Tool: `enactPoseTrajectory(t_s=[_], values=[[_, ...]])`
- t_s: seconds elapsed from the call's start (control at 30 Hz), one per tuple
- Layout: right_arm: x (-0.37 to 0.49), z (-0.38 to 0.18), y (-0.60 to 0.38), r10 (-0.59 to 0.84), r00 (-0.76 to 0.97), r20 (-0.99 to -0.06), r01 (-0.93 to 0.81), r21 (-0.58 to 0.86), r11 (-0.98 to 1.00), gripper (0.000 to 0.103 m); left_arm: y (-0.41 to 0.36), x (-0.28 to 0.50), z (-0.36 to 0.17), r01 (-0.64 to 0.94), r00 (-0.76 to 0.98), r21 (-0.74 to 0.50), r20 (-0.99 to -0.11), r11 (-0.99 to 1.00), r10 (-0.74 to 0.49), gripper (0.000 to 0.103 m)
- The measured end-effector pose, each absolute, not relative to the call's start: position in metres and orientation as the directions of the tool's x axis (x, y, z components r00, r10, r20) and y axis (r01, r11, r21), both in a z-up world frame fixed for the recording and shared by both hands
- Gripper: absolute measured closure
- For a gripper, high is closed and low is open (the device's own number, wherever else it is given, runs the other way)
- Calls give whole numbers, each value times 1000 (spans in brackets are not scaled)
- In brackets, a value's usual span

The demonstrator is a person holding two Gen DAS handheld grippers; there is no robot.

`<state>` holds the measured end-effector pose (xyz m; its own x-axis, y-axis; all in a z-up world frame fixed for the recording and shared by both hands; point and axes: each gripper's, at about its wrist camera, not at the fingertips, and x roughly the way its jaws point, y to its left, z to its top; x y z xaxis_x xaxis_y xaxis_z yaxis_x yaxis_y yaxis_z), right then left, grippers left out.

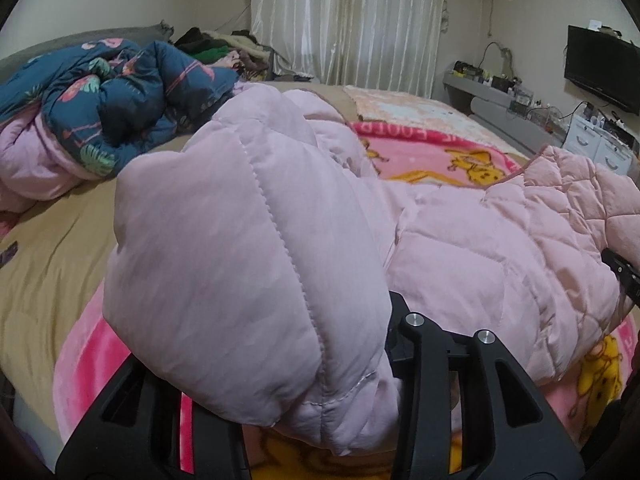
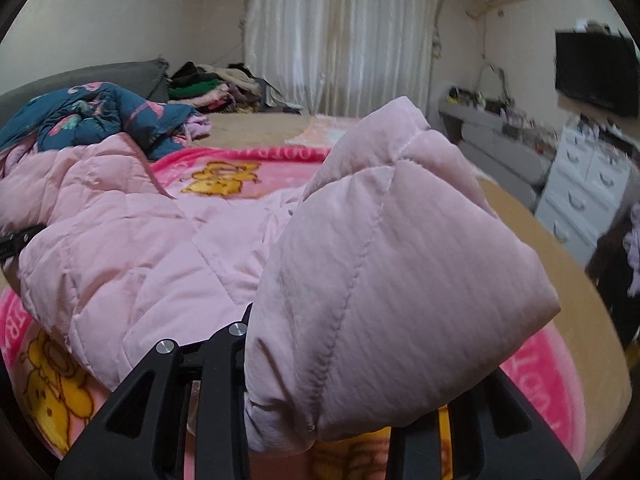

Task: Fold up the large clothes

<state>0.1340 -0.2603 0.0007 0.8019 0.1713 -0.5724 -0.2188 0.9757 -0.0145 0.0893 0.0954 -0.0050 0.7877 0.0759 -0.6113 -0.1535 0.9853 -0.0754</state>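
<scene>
The left claw (image 1: 320, 412) is narrowly parted and clamped on a thick fold of the pale pink quilted jacket (image 1: 480, 248); the padding bulges up over the claw from between its black fingers (image 1: 432, 360) and hides the tips. The claw points forward and downward toward the bed (image 1: 48, 264).

The right claw (image 2: 320, 408) is in much the same state: a small gap, filled by another puffy fold of the same pink quilted jacket (image 2: 132, 248), gripped between its black fingers (image 2: 224, 360). It too slopes down toward the bed.

In the left wrist view the right claw's tip shows at 3 o'clock, at the jacket's far edge. In the right wrist view the left claw's tip shows at 9 o'clock. So the two claws hold opposite ends of the garment, whose body sags between them onto a bright pink bear-print blanket (image 1: 432, 152) spread on the bed.

At 10 o'clock in both views a dark blue floral quilt (image 1: 120, 88) lies crumpled, well apart from the jacket. Behind it, near 12 o'clock, a pile of clothes (image 1: 224, 52) sits before white curtains (image 1: 352, 20).
</scene>
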Motion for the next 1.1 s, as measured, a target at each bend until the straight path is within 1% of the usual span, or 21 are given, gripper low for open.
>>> enactPoseTrajectory(t_s=[0.1, 0.23, 0.37, 0.43, 0.53, 0.57, 0.6, 0.67, 0.73, 0.8, 0.87, 0.93, 0.97, 1.0, 1.07, 1.1], values=[[145, -17, -270, 146, 759, -634, -157, 38, 987, 70, 98, 86, -16, -168, 778, -80, -622, 983, 82, 69], [152, -34, -278, 155, 719, -678, -96, 125, 988, 64, 100, 83, -27, -179, 772, -83, -630, 980, 88, 67], [160, -52, -292, 192, 663, -723, -6, 252, 968, 47, 100, 82, -32, -190, 765, -86, -637, 978, 93, 64], [161, -57, -298, 216, 650, -728, 25, 304, 952, 40, 100, 80, -35, -194, 765, -91, -637, 977, 92, 63], [157, -58, -302, 208, 646, -734, 64, 324, 944, 26, 100, 78, -36, -199, 763, -92, -639, 976, 95, 61], [156, -58, -304, 202, 645, -737, 78, 326, 942, 18, 101, 78, -37, -202, 761, -93, -641, 975, 97, 60], [154, -58, -307, 198, 646, -737, 87, 329, 940, 13, 101, 77, -38, -205, 760, -93, -643, 974, 99, 59], [148, -58, -310, 199, 650, -734, 104, 344, 933, 10, 102, 74, -39, -211, 758, -102, -645, 972, 97, 57], [141, -58, -313, 203, 652, -731, 113, 358, 927, 10, 104, 72, -40, -216, 755, -112, -649, 970, 94, 53], [134, -58, -316, 198, 656, -728, 123, 363, 924, 6, 105, 69, -39, -222, 752, -119, -653, 968, 92, 46], [128, -56, -318, 189, 660, -727, 134, 362, 923, 5, 108, 65, -39, -224, 747, -124, -659, 967, 89, 42], [121, -56, -322, 179, 665, -725, 145, 361, 921, 4, 111, 59, -36, -227, 741, -127, -666, 966, 86, 35], [117, -55, -324, 172, 668, -724, 150, 357, 922, 4, 111, 56, -35, -230, 740, -125, -667, 965, 90, 27], [111, -52, -326, 158, 675, -721, 156, 348, 924, 4, 112, 53, -32, -232, 737, -123, -669, 965, 93, 23], [98, -44, -327, 127, 691, -712, 161, 323, 933, 4, 114, 43, -27, -226, 736, -132, -672, 965, 81, 19], [93, -40, -327, 120, 699, -706, 158, 315, 936, 4, 114, 38, -24, -227, 735, -130, -673, 965, 82, 14]])
